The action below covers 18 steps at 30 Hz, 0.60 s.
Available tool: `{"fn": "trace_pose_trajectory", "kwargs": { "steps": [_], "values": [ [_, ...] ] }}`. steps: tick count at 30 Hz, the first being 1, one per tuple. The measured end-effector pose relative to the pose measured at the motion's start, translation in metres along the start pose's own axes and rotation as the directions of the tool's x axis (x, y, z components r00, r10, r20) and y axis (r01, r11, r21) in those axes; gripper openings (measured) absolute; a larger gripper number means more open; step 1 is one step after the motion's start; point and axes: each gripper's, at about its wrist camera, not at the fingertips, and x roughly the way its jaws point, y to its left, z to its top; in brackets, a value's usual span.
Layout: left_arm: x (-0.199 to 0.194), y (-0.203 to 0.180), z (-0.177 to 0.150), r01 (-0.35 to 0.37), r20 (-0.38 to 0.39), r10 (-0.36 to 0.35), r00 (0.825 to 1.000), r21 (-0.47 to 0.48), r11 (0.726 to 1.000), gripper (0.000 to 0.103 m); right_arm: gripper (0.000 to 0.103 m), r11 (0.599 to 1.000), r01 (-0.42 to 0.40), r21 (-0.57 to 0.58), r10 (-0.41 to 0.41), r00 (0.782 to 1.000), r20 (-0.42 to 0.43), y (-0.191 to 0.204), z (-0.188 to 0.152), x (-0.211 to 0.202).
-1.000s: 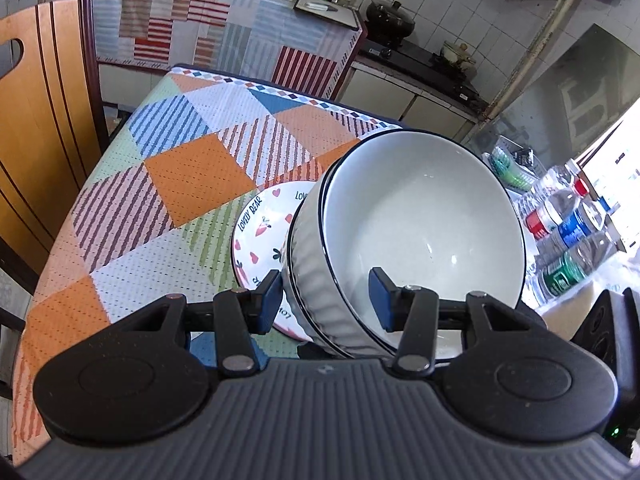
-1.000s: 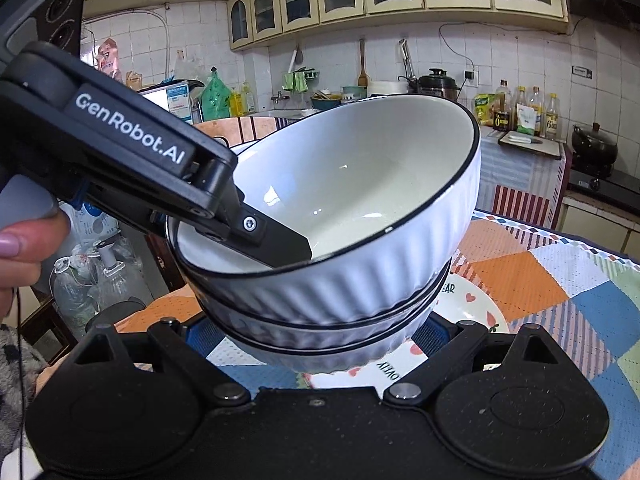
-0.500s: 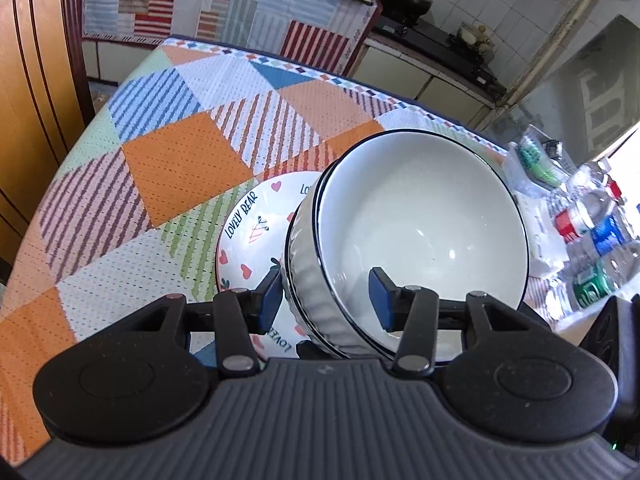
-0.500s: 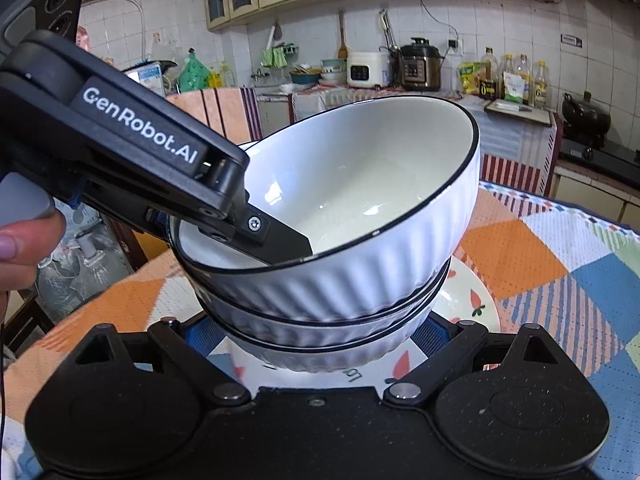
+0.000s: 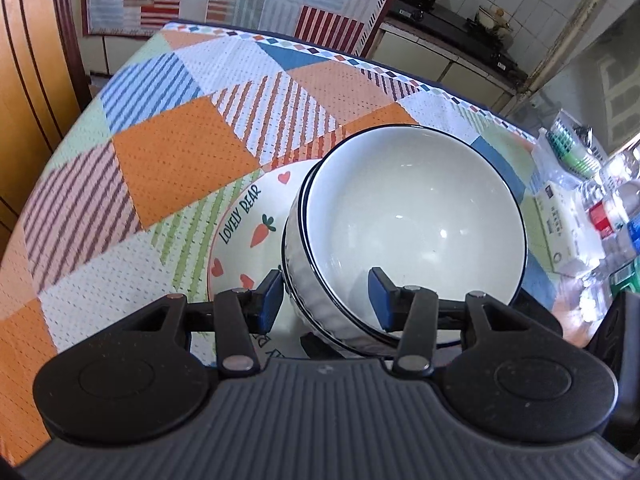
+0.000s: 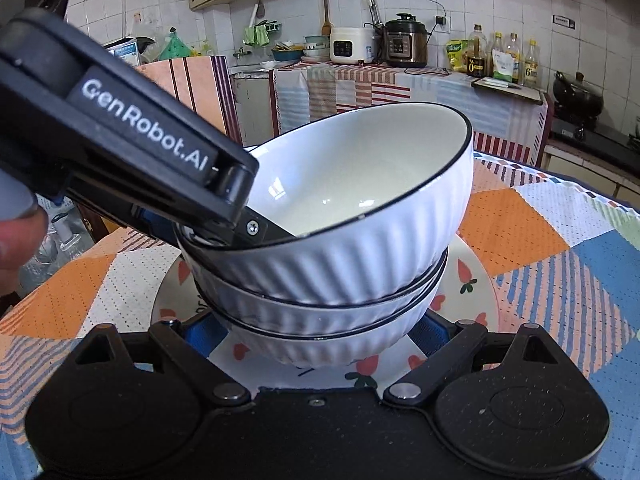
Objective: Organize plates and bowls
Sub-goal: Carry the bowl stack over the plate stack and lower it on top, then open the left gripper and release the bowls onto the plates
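Observation:
Three nested white ribbed bowls (image 5: 416,220) with dark rims hang tilted over a "Lovely Bear" plate (image 5: 248,232) on the patchwork tablecloth (image 5: 180,152). My left gripper (image 5: 326,300) is shut on the stack's near rim, one pad outside the wall and one inside the top bowl. In the right wrist view that inner finger (image 6: 272,236) lies in the top bowl (image 6: 352,184). My right gripper (image 6: 316,332) is shut on the lowest bowl, a blue pad on each side. The plate (image 6: 476,280) lies just under the stack; whether they touch I cannot tell.
A wooden chair (image 5: 28,80) stands at the table's left. Water bottles (image 5: 616,216) and a small white box (image 5: 560,220) sit past the right edge. A counter with cookers (image 6: 404,40) and bottles runs along the far wall. A hand (image 6: 16,232) holds the left gripper.
Both grippers have come down with the bowl stack toward the plate, which now looks larger and closer. The grips on the bowls are unchanged.

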Motion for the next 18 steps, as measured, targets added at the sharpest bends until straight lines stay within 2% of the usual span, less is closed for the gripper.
{"fn": "trace_pose_trajectory", "kwargs": {
  "steps": [8,15,16,18],
  "values": [
    [0.001,-0.006,0.0,-0.022,0.014,0.021,1.0,0.021,1.0,0.045,0.097,0.999,-0.005,0.039,0.004,1.0,0.007,-0.006,0.0,0.005],
    [-0.001,-0.009,0.0,-0.037,0.008,0.037,0.999,0.028,0.999,0.046,0.097,0.999,-0.001,0.045,0.002,0.999,-0.037,-0.007,0.007,0.007],
    [-0.002,-0.011,-0.001,-0.041,0.011,0.041,0.999,0.049,0.998,0.05,0.098,0.998,0.012,0.057,-0.01,0.999,-0.042,-0.007,0.005,0.006],
    [-0.009,-0.016,-0.003,-0.055,0.039,0.051,0.998,0.099,0.994,0.051,0.098,0.996,0.065,0.067,-0.062,0.997,-0.054,-0.003,0.002,0.003]
  ]
}}
